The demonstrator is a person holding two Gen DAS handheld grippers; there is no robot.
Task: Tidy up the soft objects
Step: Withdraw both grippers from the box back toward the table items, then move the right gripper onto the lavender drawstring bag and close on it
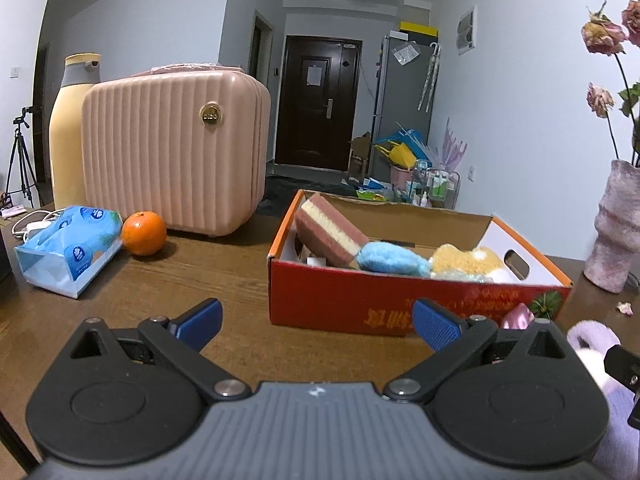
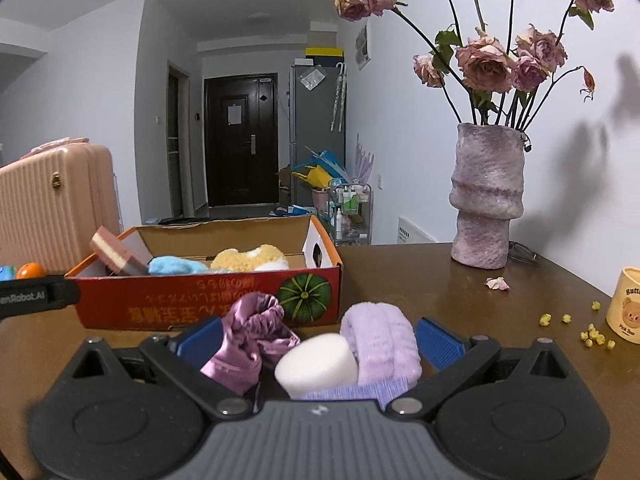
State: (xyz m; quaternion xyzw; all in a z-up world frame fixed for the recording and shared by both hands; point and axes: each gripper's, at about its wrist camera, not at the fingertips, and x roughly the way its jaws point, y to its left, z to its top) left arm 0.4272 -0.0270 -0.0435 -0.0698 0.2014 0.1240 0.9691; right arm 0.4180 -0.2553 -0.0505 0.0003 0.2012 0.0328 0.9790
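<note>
A red cardboard box (image 1: pixel 400 300) stands on the wooden table and holds a pink-and-cream sponge (image 1: pixel 328 230), a blue fluffy piece (image 1: pixel 390 260) and a yellow fluffy piece (image 1: pixel 466 260). My left gripper (image 1: pixel 316 324) is open and empty, just before the box's near left corner. In the right wrist view the same box (image 2: pixel 160 304) lies ahead on the left. My right gripper (image 2: pixel 319 340) is open. Between its fingers on the table lie a pink satin scrunchie (image 2: pixel 248 336), a white foam sponge (image 2: pixel 316 364) and a lilac fluffy cloth (image 2: pixel 384 344). The pads touch none of them.
Left of the box are a pink ribbed case (image 1: pixel 172 152), a cream bottle (image 1: pixel 68 132), an orange (image 1: pixel 143 233) and a blue tissue pack (image 1: pixel 68 248). A mauve vase (image 2: pixel 486 196) of dried roses stands at the right rear. A cream cup (image 2: pixel 626 304), yellow crumbs (image 2: pixel 592 332) and a petal (image 2: pixel 497 283) lie near it.
</note>
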